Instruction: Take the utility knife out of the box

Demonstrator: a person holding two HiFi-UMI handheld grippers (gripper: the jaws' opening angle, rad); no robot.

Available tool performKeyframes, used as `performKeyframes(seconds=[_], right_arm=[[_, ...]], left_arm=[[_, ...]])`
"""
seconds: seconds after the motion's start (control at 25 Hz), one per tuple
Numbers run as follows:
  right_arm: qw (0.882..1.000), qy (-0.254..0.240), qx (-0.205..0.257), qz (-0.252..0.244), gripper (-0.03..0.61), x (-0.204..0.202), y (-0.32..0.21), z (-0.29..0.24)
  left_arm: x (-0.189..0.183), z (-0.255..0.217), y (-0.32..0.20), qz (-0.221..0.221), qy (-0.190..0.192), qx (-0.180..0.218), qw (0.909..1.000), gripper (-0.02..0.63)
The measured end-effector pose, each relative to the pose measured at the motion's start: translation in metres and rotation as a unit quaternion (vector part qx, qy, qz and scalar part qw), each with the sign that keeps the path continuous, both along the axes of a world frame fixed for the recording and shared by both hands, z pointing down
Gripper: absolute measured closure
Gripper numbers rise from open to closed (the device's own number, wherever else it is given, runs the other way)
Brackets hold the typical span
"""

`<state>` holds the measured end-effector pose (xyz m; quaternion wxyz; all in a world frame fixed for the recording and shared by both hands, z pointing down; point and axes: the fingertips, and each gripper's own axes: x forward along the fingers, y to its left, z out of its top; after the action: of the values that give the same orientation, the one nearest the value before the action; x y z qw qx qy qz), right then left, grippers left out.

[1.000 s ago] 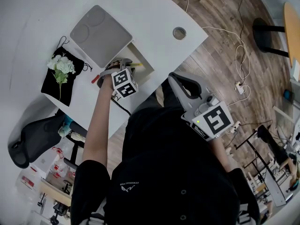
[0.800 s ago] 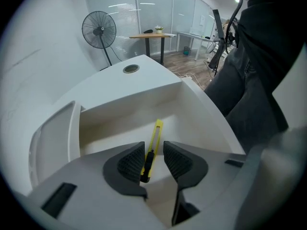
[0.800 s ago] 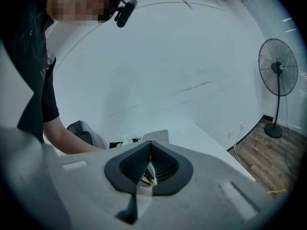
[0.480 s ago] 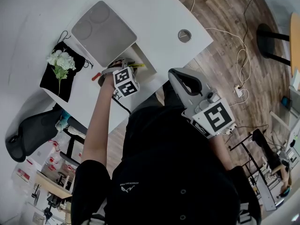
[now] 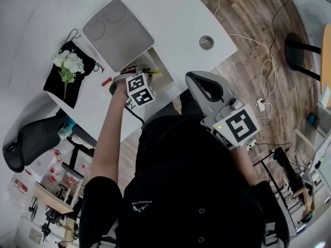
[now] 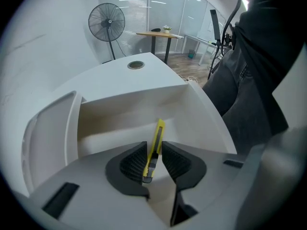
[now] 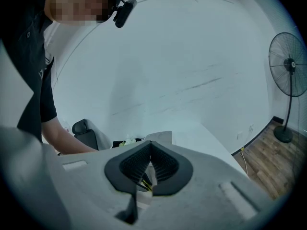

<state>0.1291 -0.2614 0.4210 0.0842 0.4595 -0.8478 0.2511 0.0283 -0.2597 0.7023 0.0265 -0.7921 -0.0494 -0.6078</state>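
the ribbed black fingers [image 6: 132, 163] of the left gripper [image 6: 154, 156] have just been closing, and the slim yellow utility knife [image 6: 156, 138] now stands between them, seemingly on edge, with its lower end down at the pads. the left pad looks to be against the knife's side. on the right a thin gap shows, so i would call this a grip about to land, not one made. the knife lies inside the open white rectangular box [image 6: 120, 110] and runs away from the jaws toward its far wall. the pale grey lid with two round dimples [image 5: 118, 34] lies just beside the box on the white table [image 5: 170, 12].

in the head view the left gripper has kept its place over the box through the last second, pointed steeply down, and only the jaws have worked. that suggests the aiming is finished and the closing is the step in hand. what is left is to finish the squeeze and lift the knife clear of the box walls. the knife is thin and smooth and is taken by its narrow faces, so it could pivot or slip if the pads catch only one end.

the right gripper [image 7: 151, 150] hangs by the table's near edge, in front of the person's dark shirt [image 5: 196, 190]. its fingertips are together on nothing, and it seems to have no part in this step.
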Motion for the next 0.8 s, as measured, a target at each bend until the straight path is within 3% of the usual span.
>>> performKeyframes(seconds=[0.2,0.52,0.8], right_arm=[[1.000,-0.003,-0.001,-0.003,0.574,-0.002,-0.002,0.003],[1.000,0.009,0.001,-0.004,0.574,-0.013,0.008,0.003],[1.000,0.019,0.007,0.007,0.574,-0.013,0.021,-0.001]], left_arm=[[0.000,0.001,0.000,-0.014,0.004,0.002,0.9999,0.561],[-0.001,0.001,-0.001,-0.022,0.013,0.012,0.9996,0.566],[0.007,-0.014,-0.001,-0.047,0.047,0.015,0.9977,0.566]])
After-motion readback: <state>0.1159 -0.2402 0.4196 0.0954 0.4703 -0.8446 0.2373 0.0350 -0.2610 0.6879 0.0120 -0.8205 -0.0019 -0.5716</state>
